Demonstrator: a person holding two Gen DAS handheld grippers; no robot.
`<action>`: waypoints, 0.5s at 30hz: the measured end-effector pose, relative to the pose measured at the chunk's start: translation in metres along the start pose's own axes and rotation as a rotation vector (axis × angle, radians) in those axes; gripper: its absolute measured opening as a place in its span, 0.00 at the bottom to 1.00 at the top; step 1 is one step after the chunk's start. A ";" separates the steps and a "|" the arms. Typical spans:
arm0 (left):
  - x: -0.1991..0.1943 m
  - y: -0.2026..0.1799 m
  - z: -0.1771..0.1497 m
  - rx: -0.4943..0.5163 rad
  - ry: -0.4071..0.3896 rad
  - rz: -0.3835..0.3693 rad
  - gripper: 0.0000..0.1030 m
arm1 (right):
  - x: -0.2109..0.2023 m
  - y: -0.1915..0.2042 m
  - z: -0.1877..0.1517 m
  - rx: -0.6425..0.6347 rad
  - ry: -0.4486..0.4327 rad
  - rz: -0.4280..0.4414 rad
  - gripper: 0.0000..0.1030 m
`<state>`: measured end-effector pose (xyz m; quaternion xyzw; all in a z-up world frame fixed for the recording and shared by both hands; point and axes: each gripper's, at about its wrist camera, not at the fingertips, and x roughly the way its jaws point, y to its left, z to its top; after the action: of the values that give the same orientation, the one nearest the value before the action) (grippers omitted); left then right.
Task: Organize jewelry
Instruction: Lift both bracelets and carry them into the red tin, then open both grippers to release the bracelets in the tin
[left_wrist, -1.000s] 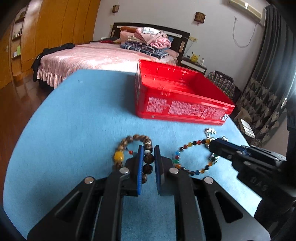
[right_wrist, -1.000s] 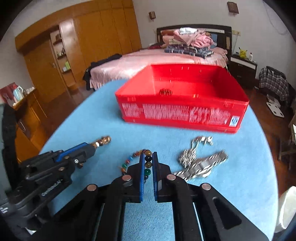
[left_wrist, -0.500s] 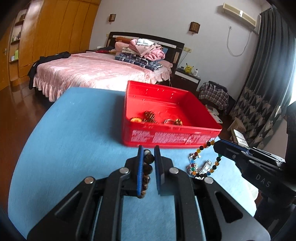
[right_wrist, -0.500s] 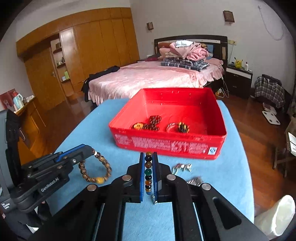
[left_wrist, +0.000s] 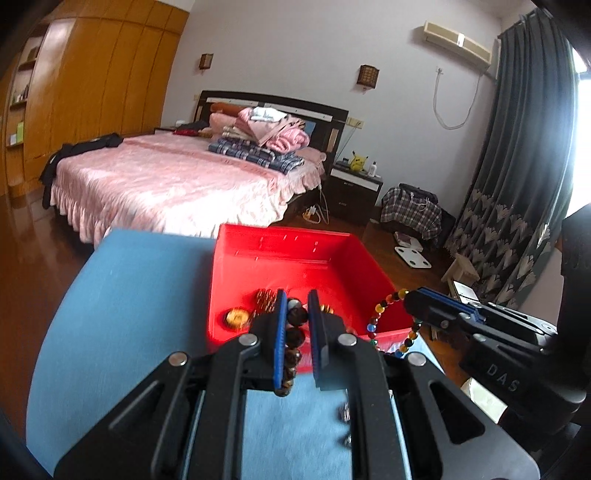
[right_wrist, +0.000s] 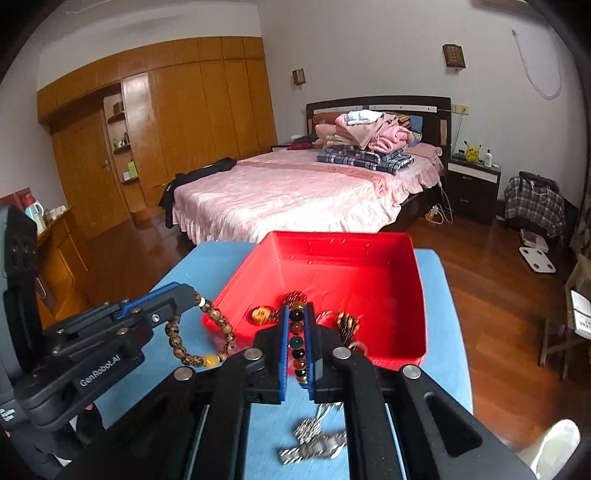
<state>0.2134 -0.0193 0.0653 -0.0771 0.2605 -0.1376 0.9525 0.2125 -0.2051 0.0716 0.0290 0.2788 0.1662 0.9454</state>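
Left wrist view. Left gripper (left_wrist: 295, 314): fingers clamped on a brown wooden bead bracelet (left_wrist: 293, 334), which hangs down between the blue pads, raised above the blue surface (left_wrist: 129, 314). Red bin (left_wrist: 295, 258): open-topped, standing on the surface straight ahead of the fingertips; inside, near its front wall, an amber bead piece (left_wrist: 236, 317) and a dark beaded cluster (left_wrist: 264, 297), both partly hidden by the gripper. Right gripper (left_wrist: 408, 299): enters from the right with a multicoloured bead bracelet (left_wrist: 384, 325) dangling from its tip, over the bin's near right corner. Background: bed (left_wrist: 177, 184) with pink cover and folded clothes.

Right wrist view. Right gripper (right_wrist: 297, 314): fingers closed on the multicoloured bead bracelet (right_wrist: 298, 345), the beads lined up vertically between the pads, held above the surface. Red bin (right_wrist: 369, 258): just beyond the fingertips, holding the amber bead piece (right_wrist: 260, 314), the dark beaded cluster (right_wrist: 295, 296) and a further dark-and-gold piece (right_wrist: 347, 323). Left gripper (right_wrist: 194, 293): at the left, the brown wooden bead bracelet (right_wrist: 199, 336) hanging in a loop from its tip, beside the bin's near left corner. Silver metal chain items (right_wrist: 314, 439): lying on the blue surface (right_wrist: 443, 295) below the right gripper, blurred.
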 end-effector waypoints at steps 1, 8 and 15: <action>0.002 -0.002 0.004 0.005 -0.005 -0.001 0.10 | 0.002 -0.003 0.004 -0.003 -0.004 -0.006 0.07; 0.027 -0.005 0.042 0.010 -0.060 -0.012 0.10 | 0.019 -0.022 0.031 0.006 -0.044 -0.026 0.07; 0.076 0.000 0.054 0.006 -0.026 0.007 0.10 | 0.059 -0.040 0.039 0.033 -0.005 -0.043 0.08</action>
<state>0.3043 -0.0384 0.0752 -0.0752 0.2477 -0.1342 0.9565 0.2923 -0.2214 0.0682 0.0388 0.2798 0.1410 0.9488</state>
